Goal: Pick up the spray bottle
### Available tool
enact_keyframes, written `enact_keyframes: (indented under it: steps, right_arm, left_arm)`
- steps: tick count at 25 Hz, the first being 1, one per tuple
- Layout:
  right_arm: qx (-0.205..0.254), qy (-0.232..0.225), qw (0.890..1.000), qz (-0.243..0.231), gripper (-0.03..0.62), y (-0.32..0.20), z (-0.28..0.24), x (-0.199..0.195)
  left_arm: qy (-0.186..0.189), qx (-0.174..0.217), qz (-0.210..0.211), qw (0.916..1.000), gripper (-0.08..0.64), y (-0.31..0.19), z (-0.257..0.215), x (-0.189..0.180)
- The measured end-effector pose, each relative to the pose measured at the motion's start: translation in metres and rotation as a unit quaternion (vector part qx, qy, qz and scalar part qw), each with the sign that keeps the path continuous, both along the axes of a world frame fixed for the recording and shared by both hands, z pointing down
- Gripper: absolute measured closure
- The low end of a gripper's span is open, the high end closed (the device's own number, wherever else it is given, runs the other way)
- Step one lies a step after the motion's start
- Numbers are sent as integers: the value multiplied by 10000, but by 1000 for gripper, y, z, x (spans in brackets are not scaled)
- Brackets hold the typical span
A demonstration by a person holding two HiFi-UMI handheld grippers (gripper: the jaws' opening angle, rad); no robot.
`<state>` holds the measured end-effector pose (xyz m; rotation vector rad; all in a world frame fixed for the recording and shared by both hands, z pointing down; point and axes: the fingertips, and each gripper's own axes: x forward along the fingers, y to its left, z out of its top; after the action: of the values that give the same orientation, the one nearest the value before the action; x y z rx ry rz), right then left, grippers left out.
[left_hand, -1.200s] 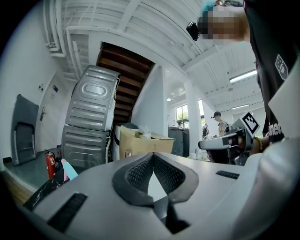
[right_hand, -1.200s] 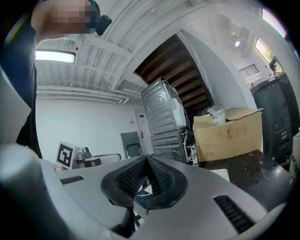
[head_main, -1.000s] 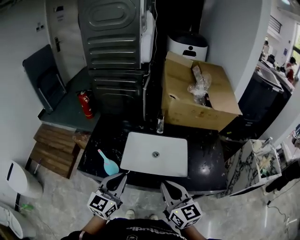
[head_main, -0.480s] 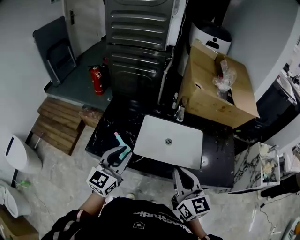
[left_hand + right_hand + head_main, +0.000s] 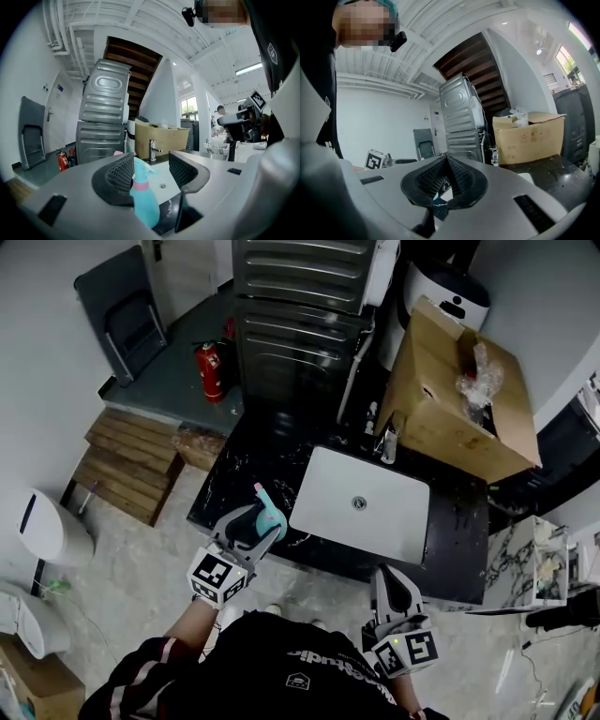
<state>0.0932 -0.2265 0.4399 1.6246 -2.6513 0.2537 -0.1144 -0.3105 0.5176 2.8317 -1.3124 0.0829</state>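
Head view: the bottle [image 5: 268, 513] sits on the black counter [image 5: 246, 460], just left of the sink [image 5: 330, 507], at the tips of the left gripper [image 5: 258, 525]. The left arm reaches forward. The right gripper [image 5: 389, 577] hangs back at the counter's front edge. A box [image 5: 441, 418] holds crumpled plastic [image 5: 476, 364].

Left gripper view: the jaws are opening wide and the bottle [image 5: 144, 199] stands between them, against the left pad and clear of the right.

Right gripper view: the jaws are closed together on nothing.

No txt can be read. White print on the black shirt [image 5: 323, 667], behind left gripper [image 5: 255, 527], is upside down & too small.
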Motion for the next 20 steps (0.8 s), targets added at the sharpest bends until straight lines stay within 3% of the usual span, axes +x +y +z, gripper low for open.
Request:
enact_keyframes:
  steps: [9, 20]
  right_arm:
    - [-17, -302, 9993, 234, 555, 2, -5, 2]
    - [-247, 6, 9988, 421, 555, 9, 12, 8]
  left_arm:
    - [-217, -361, 178, 9990, 331, -21, 53, -8]
    - [-256, -432, 378, 9980, 331, -35, 67, 3]
